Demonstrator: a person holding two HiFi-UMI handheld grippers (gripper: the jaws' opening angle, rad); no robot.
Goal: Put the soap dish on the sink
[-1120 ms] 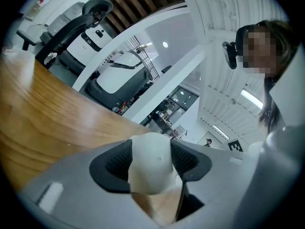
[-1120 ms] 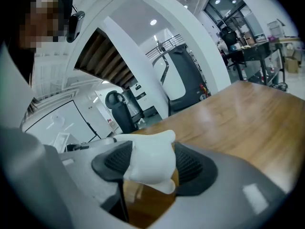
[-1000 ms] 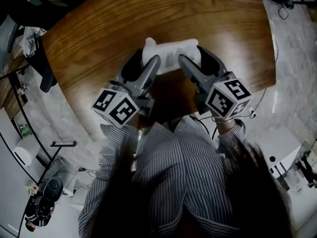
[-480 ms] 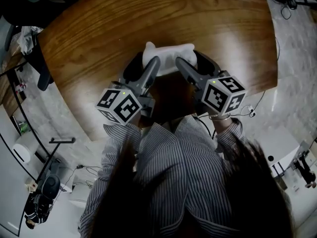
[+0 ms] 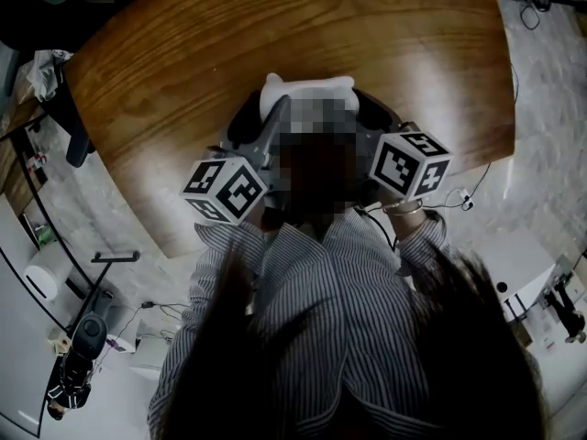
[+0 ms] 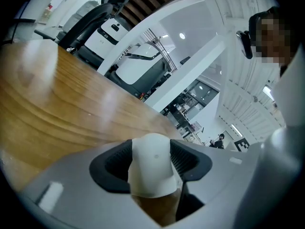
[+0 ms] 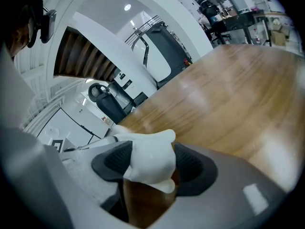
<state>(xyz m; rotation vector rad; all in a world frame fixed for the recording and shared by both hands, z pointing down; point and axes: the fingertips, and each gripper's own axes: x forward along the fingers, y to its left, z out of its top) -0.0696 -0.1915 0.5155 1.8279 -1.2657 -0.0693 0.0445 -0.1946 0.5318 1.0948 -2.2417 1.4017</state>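
The white soap dish (image 5: 310, 89) is held over the wooden table (image 5: 183, 53), pinched from both ends. My left gripper (image 5: 264, 125) is shut on its left end, my right gripper (image 5: 369, 115) on its right end. A blurred patch covers the dish's near part and the jaw tips in the head view. In the left gripper view a rounded white end of the dish (image 6: 151, 168) sits clamped between the dark pads (image 6: 114, 162). The right gripper view shows the other white end (image 7: 150, 160) squeezed between its pads (image 7: 193, 168).
The table's curved near edge (image 5: 138, 209) runs close to the person's striped shirt (image 5: 312, 301). Pale floor with cables (image 5: 527, 7) lies to the right. A dark office chair (image 7: 107, 101) and white machines (image 6: 138, 70) stand beyond the table's far side.
Both grippers have tilted with the dish still clamped, so their marker cubes sit higher and closer together. The dish has shifted slightly away across the table.
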